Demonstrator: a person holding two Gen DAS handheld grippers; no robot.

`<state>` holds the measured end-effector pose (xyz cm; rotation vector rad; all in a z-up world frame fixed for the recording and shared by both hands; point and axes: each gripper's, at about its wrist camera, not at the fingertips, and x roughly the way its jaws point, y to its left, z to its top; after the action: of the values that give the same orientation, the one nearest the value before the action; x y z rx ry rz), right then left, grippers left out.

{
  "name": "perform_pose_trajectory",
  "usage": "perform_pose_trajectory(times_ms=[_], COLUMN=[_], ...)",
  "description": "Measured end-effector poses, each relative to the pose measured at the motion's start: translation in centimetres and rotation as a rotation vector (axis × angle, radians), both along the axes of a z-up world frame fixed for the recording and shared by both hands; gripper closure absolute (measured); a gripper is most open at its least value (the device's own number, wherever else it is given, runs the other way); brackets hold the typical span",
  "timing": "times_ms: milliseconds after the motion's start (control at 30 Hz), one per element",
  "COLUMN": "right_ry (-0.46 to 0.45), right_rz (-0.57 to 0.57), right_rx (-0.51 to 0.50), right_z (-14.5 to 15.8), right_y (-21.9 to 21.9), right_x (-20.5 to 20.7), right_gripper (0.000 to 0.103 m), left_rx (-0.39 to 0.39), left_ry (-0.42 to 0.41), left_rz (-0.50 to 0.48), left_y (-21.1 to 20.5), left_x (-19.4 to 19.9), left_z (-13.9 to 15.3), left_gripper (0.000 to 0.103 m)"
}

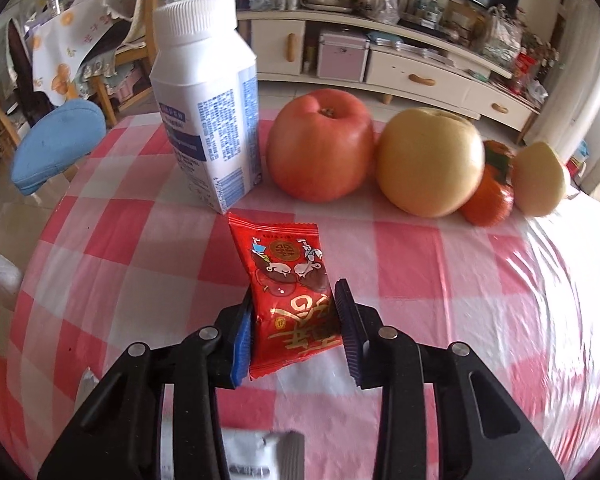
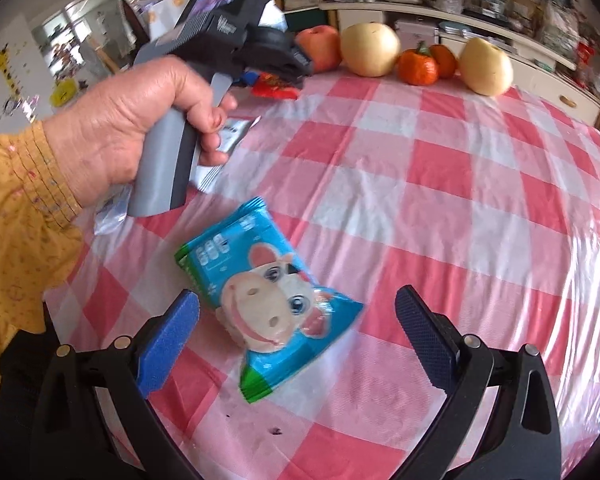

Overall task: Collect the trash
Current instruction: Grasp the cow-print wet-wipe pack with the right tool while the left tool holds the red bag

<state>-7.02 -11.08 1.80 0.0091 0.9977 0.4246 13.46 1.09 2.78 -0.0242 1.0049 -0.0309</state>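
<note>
A red snack wrapper (image 1: 288, 292) lies on the pink checked tablecloth (image 1: 440, 264), and my left gripper (image 1: 296, 312) is shut on its near half, both pads pressing its sides. In the right wrist view the same red wrapper (image 2: 274, 87) shows under the left tool, which a hand (image 2: 128, 120) holds by its grey handle. A blue packet with a cartoon cow (image 2: 268, 308) lies flat between the spread fingers of my right gripper (image 2: 298, 312), which is open and not touching it. A silver-white wrapper (image 2: 228, 136) lies beneath the hand.
A white bottle (image 1: 204, 108) stands just behind the red wrapper. A red apple (image 1: 320, 144), a yellow pear (image 1: 428, 160), tangerines (image 1: 488, 196) and another pear (image 1: 540, 180) line the table's far edge. A blue stool (image 1: 56, 144) stands off the left side.
</note>
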Motion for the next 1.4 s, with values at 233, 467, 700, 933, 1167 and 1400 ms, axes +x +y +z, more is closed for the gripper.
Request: perform_pose_trajectory(times_ms=[233, 467, 700, 933, 1167, 1400], right_ry=[-0.043, -0.062, -0.049, -0.078, -0.112, -0.132], right_rz=[0.081, 0.108, 0.120, 0.120, 0.114, 0.078], right_rx=[-0.122, -0.140, -0.120, -0.128, -0.144, -0.141], right_z=[-0.9, -1.3, -1.3, -1.4, -1.6, -1.7], right_y=[2.4, 3.2, 3.3, 3.4, 3.6, 3.7], right_x=[0.0, 0.4, 0.2, 0.0, -0.5, -0.8], right_gripper=[0.004, 0.007, 0.026, 0.027, 0.027, 0.031], left_rx=[-0.029, -0.025, -0.019, -0.067, -0.115, -0.167], left_ry=[-0.024, -0.050, -0.077, -0.098, -0.123, -0.153], left_rz=[-0.054, -0.106, -0.159, -0.194, -0.229, -0.220], left_y=[0.0, 0.2, 1.2, 2.8, 4.5, 6.8], left_x=[-2.8, -5.9, -9.5, -13.3, -17.1, -19.5], left_z=[2.2, 4.4, 6.4, 8.3, 9.7, 9.8], left_gripper=[0.064, 0.064, 0.064, 0.064, 0.064, 0.064])
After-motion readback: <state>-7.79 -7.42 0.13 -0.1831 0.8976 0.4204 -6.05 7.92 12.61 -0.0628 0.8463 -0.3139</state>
